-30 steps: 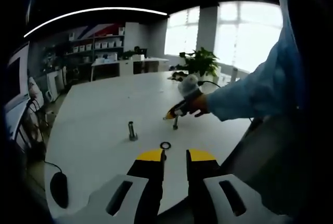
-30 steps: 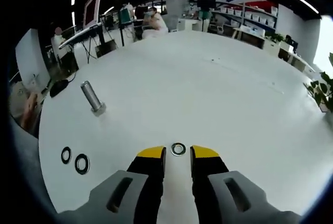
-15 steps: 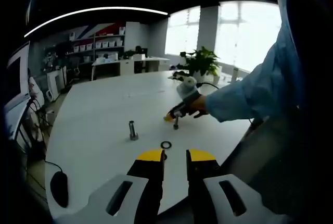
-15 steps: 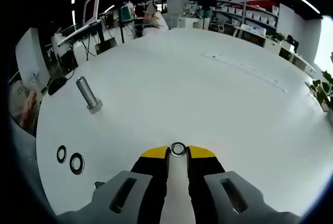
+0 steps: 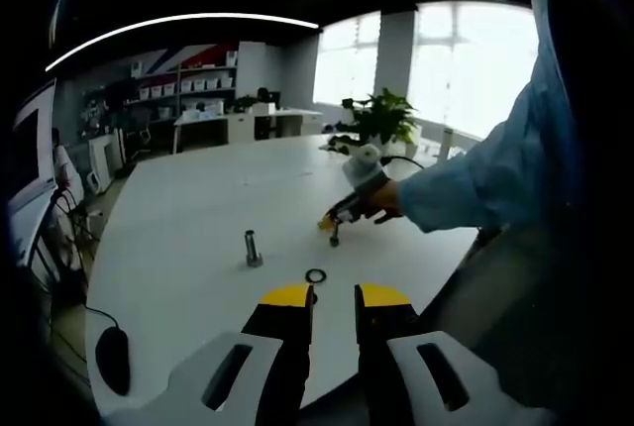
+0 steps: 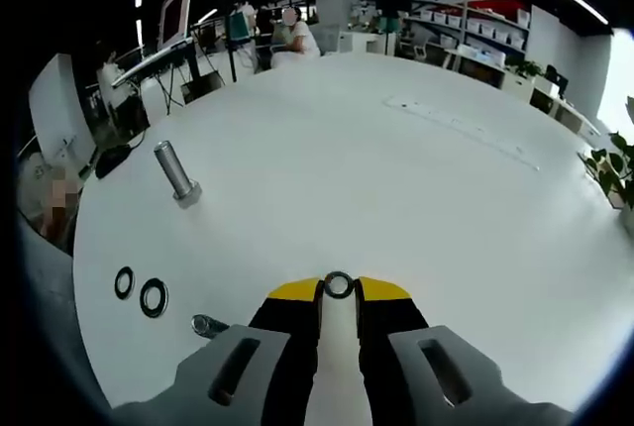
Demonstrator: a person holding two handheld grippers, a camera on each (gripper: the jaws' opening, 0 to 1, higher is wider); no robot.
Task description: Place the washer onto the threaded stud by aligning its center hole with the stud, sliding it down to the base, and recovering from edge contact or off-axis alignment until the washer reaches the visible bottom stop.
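Washer (image 6: 339, 284) sits pinched between the yellow tips of the right gripper (image 6: 339, 290), whose jaws are pressed in on its rim. In the right gripper view it is held just above a big white table (image 6: 416, 178).

Stud (image 6: 177, 175) stands upright on its wide base, off to the left of the held washer and well apart from it, leaning a little in the fisheye picture. Two spare rings (image 6: 140, 290) lie flat side by side near the table's left edge, closer to the camera than the stud. A small metal piece (image 6: 207, 325) lies just beside the right gripper's left jaw; what it is cannot be told.

In the left gripper view, the left gripper (image 5: 333, 294) hangs over the near edge of the same table, its yellow-tipped jaws apart with nothing between them. One ring (image 5: 316, 275) lies flat on the table just ahead of the tips. The stud (image 5: 253, 249) stands farther on and to the left. Beyond the ring, the right gripper (image 5: 335, 222) reaches in from the right, tip close to the table, held by a hand (image 5: 379, 200) in a pale blue sleeve (image 5: 495, 163). A black mouse (image 5: 112, 359) rests near the table's left edge. A potted plant (image 5: 381, 117) stands at the far side, before bright windows.
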